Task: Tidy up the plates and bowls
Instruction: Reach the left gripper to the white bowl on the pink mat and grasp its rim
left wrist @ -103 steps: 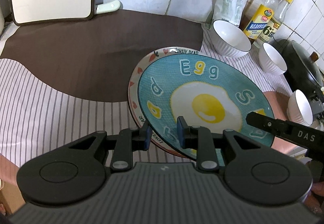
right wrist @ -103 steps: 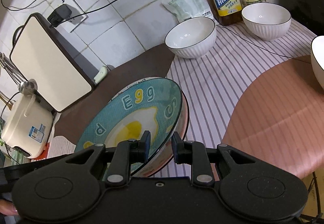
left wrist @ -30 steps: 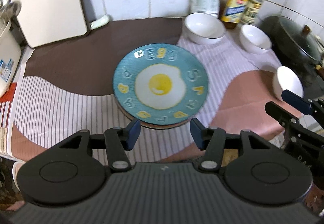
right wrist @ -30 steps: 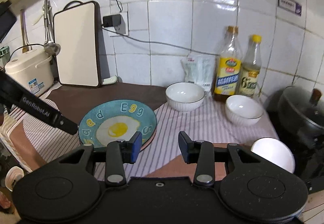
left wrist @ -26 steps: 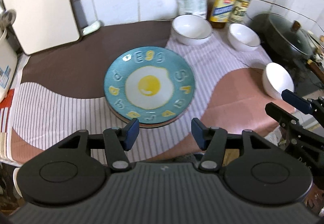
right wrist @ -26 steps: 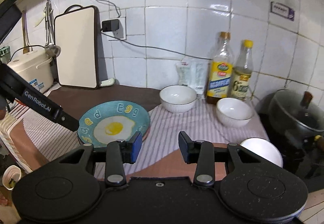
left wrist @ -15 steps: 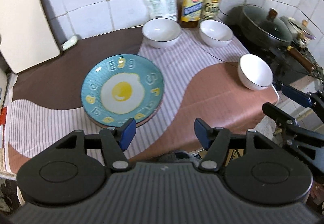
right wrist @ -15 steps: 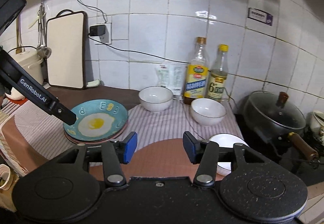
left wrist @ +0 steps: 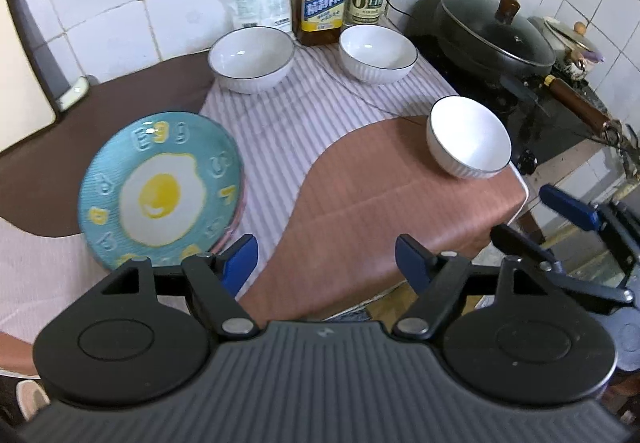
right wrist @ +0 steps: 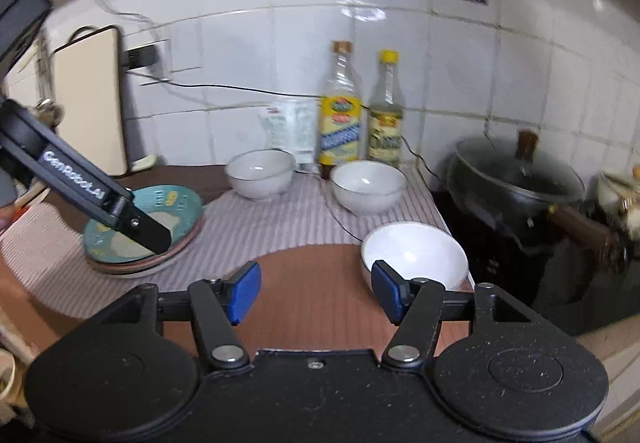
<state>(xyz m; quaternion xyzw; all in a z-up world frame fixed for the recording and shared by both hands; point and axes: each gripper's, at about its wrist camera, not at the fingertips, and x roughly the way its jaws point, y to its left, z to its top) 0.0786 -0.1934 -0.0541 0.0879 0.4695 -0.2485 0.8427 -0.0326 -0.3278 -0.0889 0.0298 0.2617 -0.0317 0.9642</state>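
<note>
Three white ribbed bowls wait; with both grippers empty and jaws opening, bring your right gripper (right wrist: pixel 316 293) squarely over the table-corner white ribbed bowl's (right wrist: pixel 414 255) rim.

In the right wrist view, the left gripper's (right wrist: pixel 150 231) dark finger covers the middle of the egg plate (right wrist: pixel 176 203), and the plates stacked beneath it (right wrist: pixel 176 251) show only as thin rims. The bottle labels (right wrist: pixel 340 139) there are too blurred to read. In the left wrist view, the cutting board (left wrist: pixel 20 63) is cut off by the left edge, and the right gripper (left wrist: pixel 560 227) runs out at the lower right.
</note>
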